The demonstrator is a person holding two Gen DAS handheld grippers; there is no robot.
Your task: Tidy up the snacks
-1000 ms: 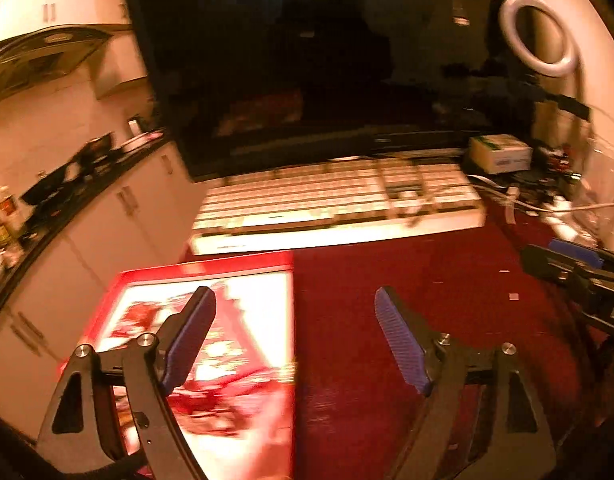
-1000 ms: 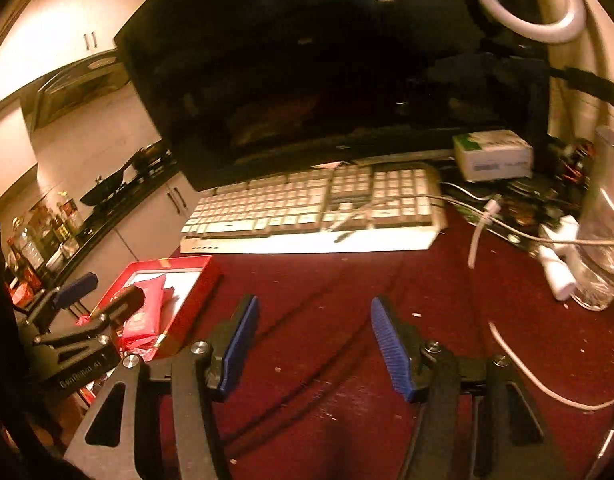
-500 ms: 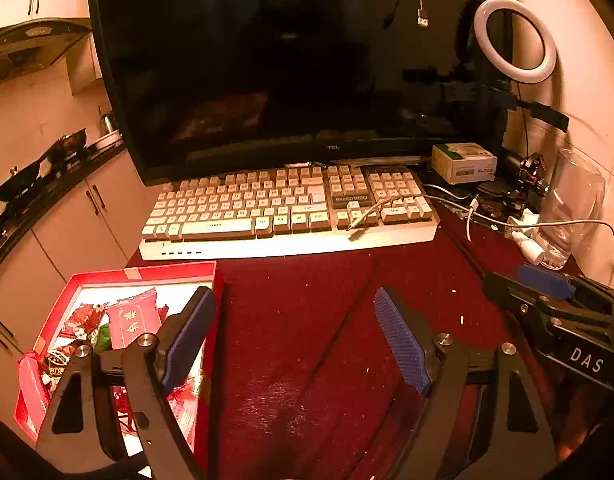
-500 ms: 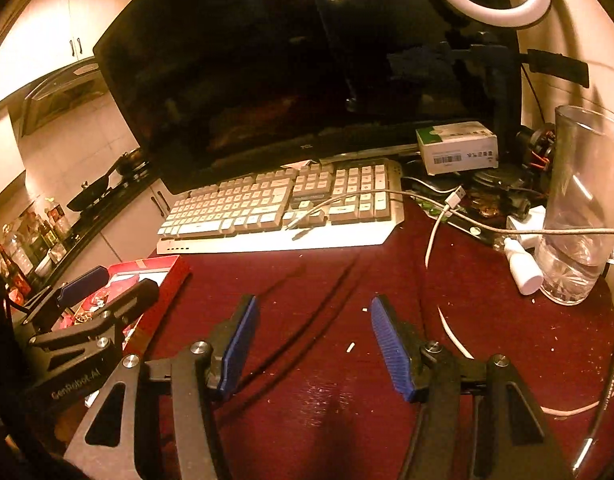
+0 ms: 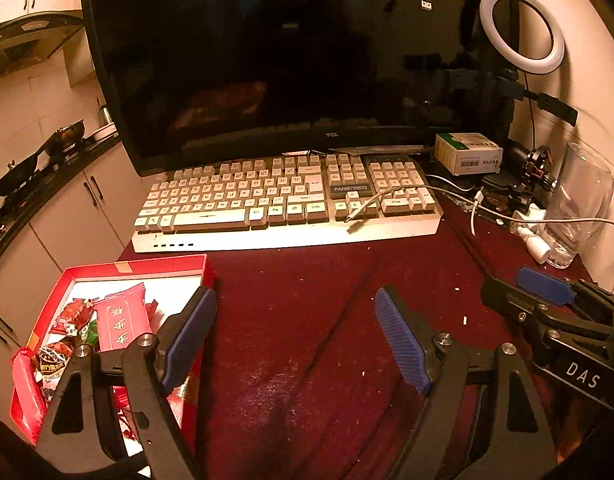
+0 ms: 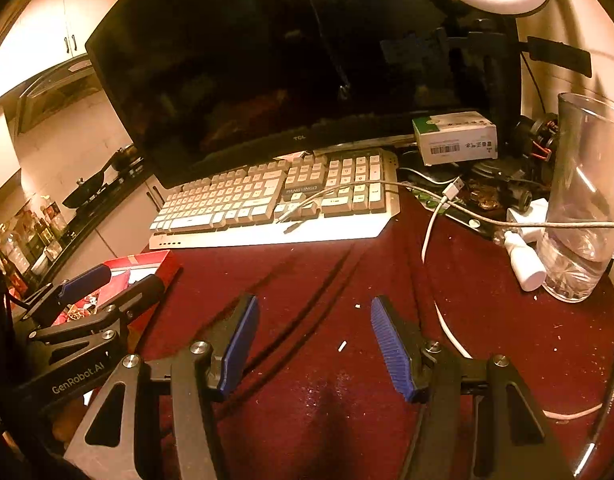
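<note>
Red snack box [image 5: 163, 265] partly hidden behind left hand-held gripper [image 5: 295, 334].

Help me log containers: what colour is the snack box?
Red outside, white inside; the snack box shows best in the left wrist view.

Dark red table [image 5: 299, 320] carries keyboard [image 5: 283, 200], red box [image 5: 163, 266], glass [image 5: 579, 208].

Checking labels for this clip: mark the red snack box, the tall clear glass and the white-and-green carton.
Red cardboard snack box [image 5: 163, 264], left wrist view, on its far rim.
Tall clear glass [image 6: 583, 184], right wrist view, on its side wall.
White-and-green carton [image 6: 455, 140], right wrist view, on its front face.
</note>
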